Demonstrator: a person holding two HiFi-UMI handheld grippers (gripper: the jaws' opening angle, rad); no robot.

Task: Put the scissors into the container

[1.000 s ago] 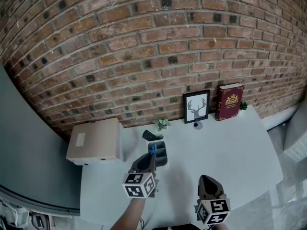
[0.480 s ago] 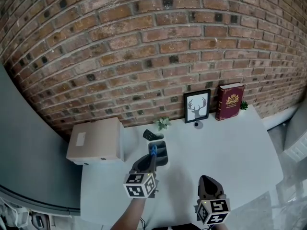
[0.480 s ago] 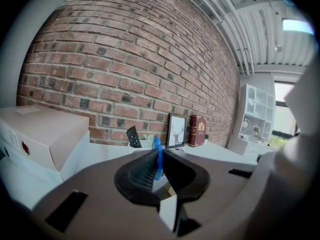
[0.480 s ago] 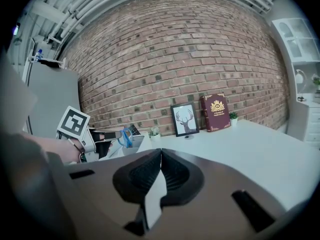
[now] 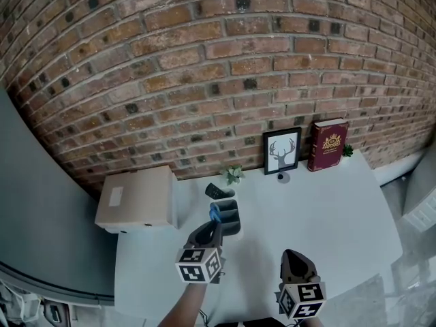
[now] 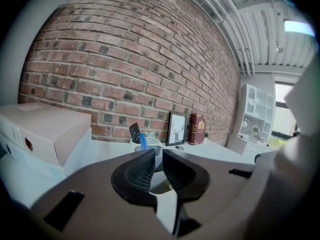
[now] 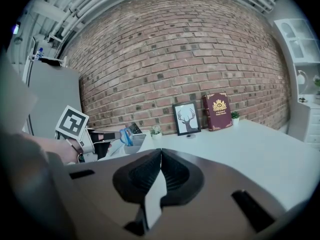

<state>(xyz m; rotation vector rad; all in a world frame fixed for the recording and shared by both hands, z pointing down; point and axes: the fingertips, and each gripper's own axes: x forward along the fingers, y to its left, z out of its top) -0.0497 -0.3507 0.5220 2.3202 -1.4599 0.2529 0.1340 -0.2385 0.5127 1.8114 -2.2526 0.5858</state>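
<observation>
head view, near to far. right gripper (image 5: 294, 255): at 5 o'clock over the near edge of the white table (image 5: 320, 210); jaws pressed together, nothing between them, confirmed in the right gripper view. left gripper (image 5: 212, 226): at 6 o'clock, pointing toward 12; in the left gripper view its jaws stand a narrow slit apart and the slit shows no object. scissors (image 5: 216, 213): blue handles just past the left gripper's tips, at the near-left rim of the container; seen behind the left jaw's tip rather than in the slit, so contact with the jaws cannot be confirmed. container (image 5: 230, 220): dark, compartmented, on the table just beyond the left gripper. cardboard box (image 5: 136, 199): at 9 o'clock from the container, well apart. dark remote-like item (image 5: 214, 191): just behind the container. small plant (image 5: 234, 174): at 12 o'clock, by the wall. framed deer picture (image 5: 281, 150): upright, at 1 o'clock. red book (image 5: 327, 145): upright beside the frame, to its right. brick wall (image 5: 204, 60): behind everything.
</observation>
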